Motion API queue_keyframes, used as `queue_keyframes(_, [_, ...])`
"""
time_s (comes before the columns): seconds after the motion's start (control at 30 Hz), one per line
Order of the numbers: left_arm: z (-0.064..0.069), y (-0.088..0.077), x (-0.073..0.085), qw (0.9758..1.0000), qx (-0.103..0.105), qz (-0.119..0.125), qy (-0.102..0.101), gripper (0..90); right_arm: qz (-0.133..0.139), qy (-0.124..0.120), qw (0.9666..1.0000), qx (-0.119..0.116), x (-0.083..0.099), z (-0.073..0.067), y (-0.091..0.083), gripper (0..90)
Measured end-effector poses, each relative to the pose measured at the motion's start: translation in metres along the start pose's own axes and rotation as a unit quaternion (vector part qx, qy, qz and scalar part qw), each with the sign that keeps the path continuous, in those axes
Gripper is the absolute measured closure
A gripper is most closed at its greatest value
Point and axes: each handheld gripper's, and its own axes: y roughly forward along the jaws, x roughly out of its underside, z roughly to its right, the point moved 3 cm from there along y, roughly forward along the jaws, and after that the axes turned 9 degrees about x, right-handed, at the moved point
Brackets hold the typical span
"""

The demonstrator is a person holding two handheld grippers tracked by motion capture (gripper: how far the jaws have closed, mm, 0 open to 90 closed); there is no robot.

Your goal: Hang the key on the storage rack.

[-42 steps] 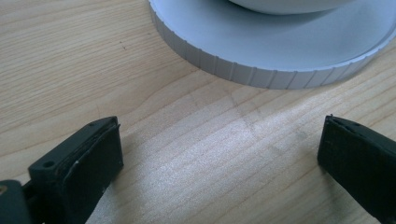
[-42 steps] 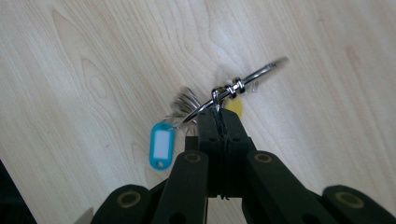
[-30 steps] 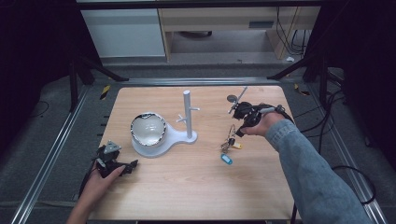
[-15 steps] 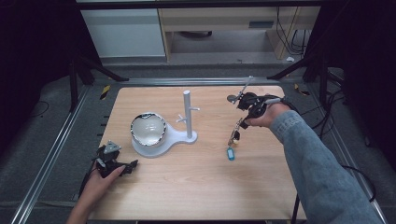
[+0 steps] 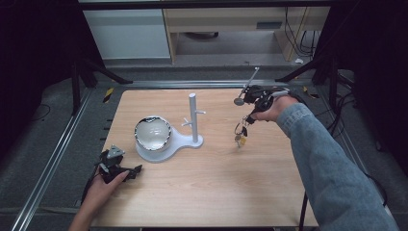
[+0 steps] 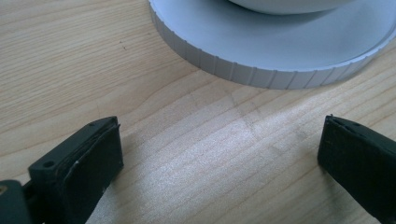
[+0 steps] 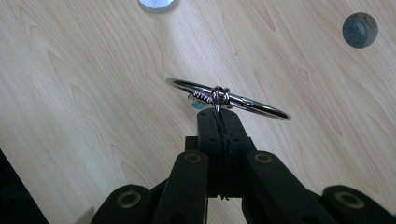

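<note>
High view: right gripper (image 5: 250, 114) jaws clamped on the key ring (image 7: 227, 99), keys (image 5: 240, 135) dangling above the table (image 5: 202, 192), right of the white stand (image 5: 193, 118). Left gripper (image 6: 219, 158) jaws wide apart, nothing between them, parked near the stand's round base (image 6: 275, 60).

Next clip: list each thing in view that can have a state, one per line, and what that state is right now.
Right hand-held gripper: shut on the metal key ring.
Metal key ring with keys: lifted, hanging clear of the wooden table.
Left hand-held gripper: open, nothing between its jaws, resting low at the table.
White peg stand with round base: upright, pegs bare.
Shiny round bowl: sitting upright on the stand's base.
</note>
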Motion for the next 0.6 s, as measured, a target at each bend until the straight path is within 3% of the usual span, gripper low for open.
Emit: queue_keyframes(0.6, [0.000, 0.000, 0.000, 1.0000, 0.000, -0.001, 0.000, 0.0, -0.001, -0.011, 0.9999, 0.013, -0.014, 0.003, -0.022, 89.4])
